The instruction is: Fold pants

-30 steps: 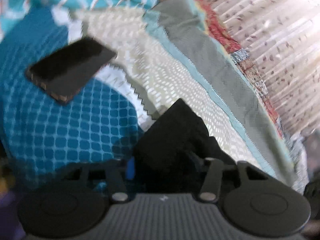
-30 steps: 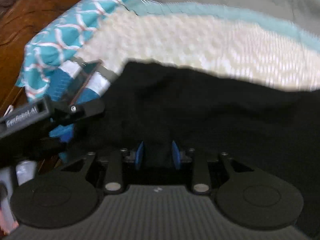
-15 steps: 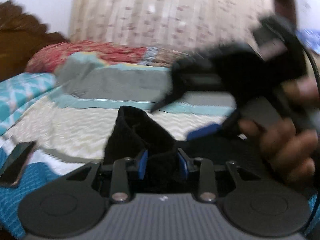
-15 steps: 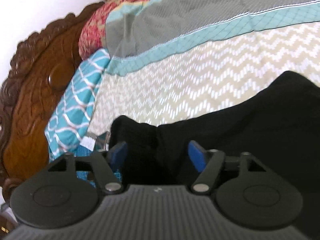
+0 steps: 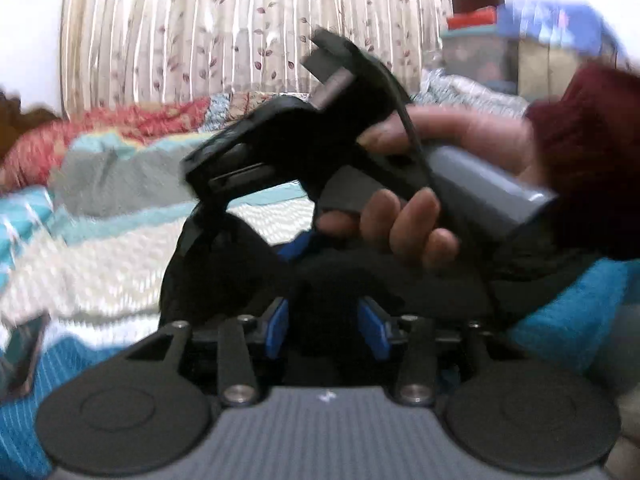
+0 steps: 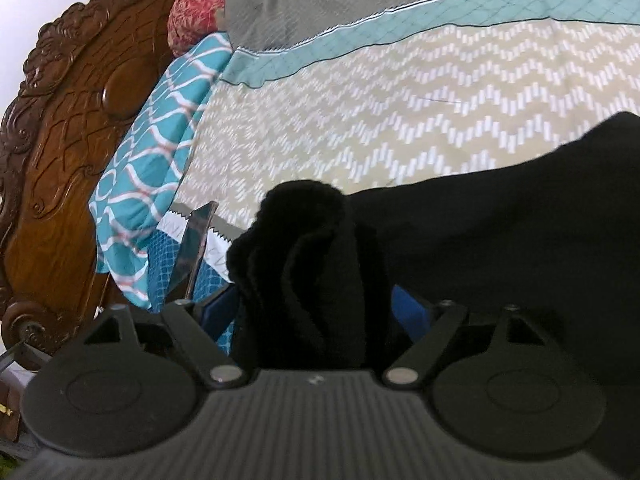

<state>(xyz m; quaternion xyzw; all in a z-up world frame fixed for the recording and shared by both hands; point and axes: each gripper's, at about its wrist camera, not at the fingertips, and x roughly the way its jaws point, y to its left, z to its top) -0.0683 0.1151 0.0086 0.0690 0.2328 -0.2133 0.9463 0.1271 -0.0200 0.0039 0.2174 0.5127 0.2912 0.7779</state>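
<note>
The black pants [image 6: 500,232] lie across the patterned bedspread [image 6: 400,100]. One bunched fold [image 6: 304,248] stands up between the fingers of my right gripper [image 6: 312,308]. Its jaws are opening wide and the blue pads [image 6: 408,308] stand clear of the cloth. In the left wrist view the black pants [image 5: 224,264] rise as a hump in front of my left gripper [image 5: 325,330]. Dark cloth fills the gap between its blue pads [image 5: 276,326] while its jaws are opening. A hand [image 5: 408,220] holds the right gripper just above that hump.
A dark phone [image 6: 196,240] lies on the bed near a teal patterned pillow [image 6: 160,140], and shows as a phone [image 5: 24,356] at the left wrist view's edge. The carved wooden headboard [image 6: 68,140] bounds the left. A curtain [image 5: 200,40] hangs behind; a dark red sleeve [image 5: 592,152] is at right.
The left gripper rolled from a tilted view to level and swung toward the right gripper, still carrying cloth. The right jaws spread from a narrow pinch to wide open around the fold.
</note>
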